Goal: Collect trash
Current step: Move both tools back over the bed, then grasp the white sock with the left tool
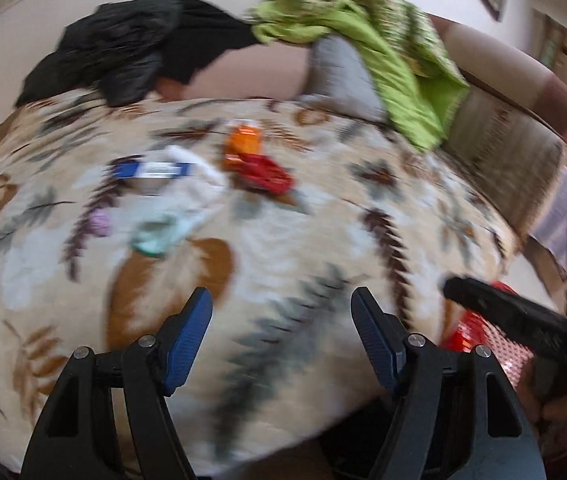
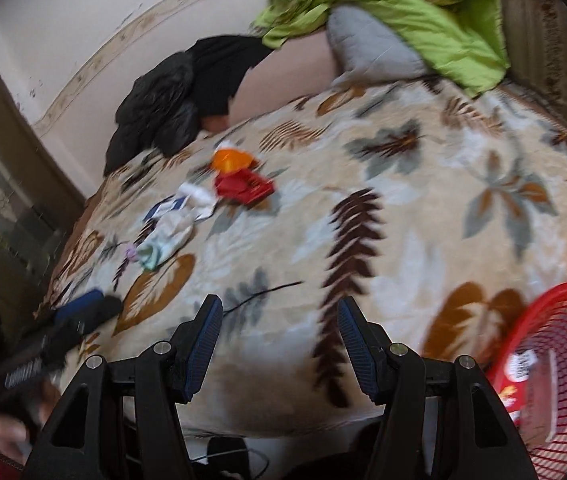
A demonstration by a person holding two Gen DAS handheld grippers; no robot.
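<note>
Trash lies in a cluster on the leaf-patterned blanket: an orange wrapper, a red wrapper, a blue-and-white packet, white crumpled paper, a mint wrapper and a small purple scrap. My left gripper hangs open and empty above the blanket, well short of the cluster. My right gripper is open and empty too. The right wrist view shows the same orange wrapper and red wrapper far ahead. A red mesh basket at its lower right holds a packet.
Black clothing, a green quilt and a grey pillow lie at the bed's far end against the wall. The basket shows partly behind the right gripper's black finger. A hand holds each gripper. Both views are motion-blurred.
</note>
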